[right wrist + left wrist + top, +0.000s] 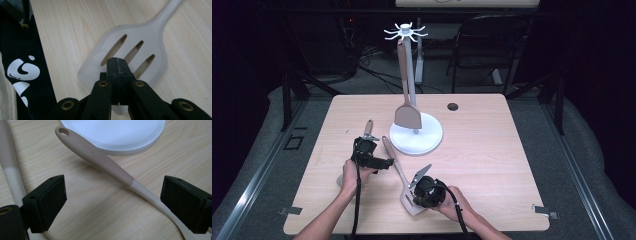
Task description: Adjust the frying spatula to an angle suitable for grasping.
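A slotted spatula (388, 147) lies on the wooden table (492, 150), its handle end near the white stand (428, 138). My left gripper (387, 160) is open and straddles that handle. In the left gripper view the handle (105, 162) runs between the wide jaws (116, 202) without touching either pad, and its holed end casts a shadow below. My right gripper (416, 196) is shut, with its tips (117, 66) over the slotted head (150, 40); I cannot tell whether they touch it. A second utensil (368, 127) lies beside the left gripper, its handle (8, 172) at the left.
A solid turner (406, 112) hangs from the stand's hooked top (405, 32). The stand's round base (117, 135) sits just beyond the left jaws. A cable hole (452, 106) is in the table's far part. A dark printed cloth (22, 70) borders the near edge.
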Motion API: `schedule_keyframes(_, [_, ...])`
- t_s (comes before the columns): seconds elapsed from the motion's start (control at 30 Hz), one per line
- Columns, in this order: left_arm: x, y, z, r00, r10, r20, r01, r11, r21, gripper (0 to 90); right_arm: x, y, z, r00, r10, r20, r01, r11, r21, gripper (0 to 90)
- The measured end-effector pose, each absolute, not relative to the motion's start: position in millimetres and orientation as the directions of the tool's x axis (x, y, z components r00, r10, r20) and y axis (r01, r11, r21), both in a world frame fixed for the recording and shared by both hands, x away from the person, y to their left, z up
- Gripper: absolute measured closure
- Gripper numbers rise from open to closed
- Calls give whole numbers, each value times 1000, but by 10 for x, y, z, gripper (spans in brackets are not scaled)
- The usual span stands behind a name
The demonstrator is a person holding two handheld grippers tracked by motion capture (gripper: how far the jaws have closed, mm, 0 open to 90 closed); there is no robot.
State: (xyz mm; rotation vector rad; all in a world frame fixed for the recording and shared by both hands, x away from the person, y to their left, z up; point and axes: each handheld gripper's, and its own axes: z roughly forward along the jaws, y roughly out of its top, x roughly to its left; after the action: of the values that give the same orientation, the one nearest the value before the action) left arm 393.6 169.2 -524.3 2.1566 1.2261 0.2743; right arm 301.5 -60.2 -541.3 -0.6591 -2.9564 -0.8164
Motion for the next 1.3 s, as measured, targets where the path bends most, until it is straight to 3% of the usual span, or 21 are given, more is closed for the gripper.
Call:
schedule_keyframes(0.6, [4045, 1564, -5339, 555, 815, -167, 716, -365, 595, 78, 3054, -564, -5537, -914, 389, 113, 396, 803, 444, 900])
schedule_keyframes(0.9, [4146, 1490, -5438, 549, 819, -168, 731, -373, 571, 166, 3054, -556, -5542, -916, 385, 114, 393, 805, 445, 900])
schedule_keyframes(1.3, [4224, 1440, -5526, 522, 825, -215, 772, -350, 531, 360, 3061, -558, -5537, -918, 380, 114, 390, 810, 438, 900])
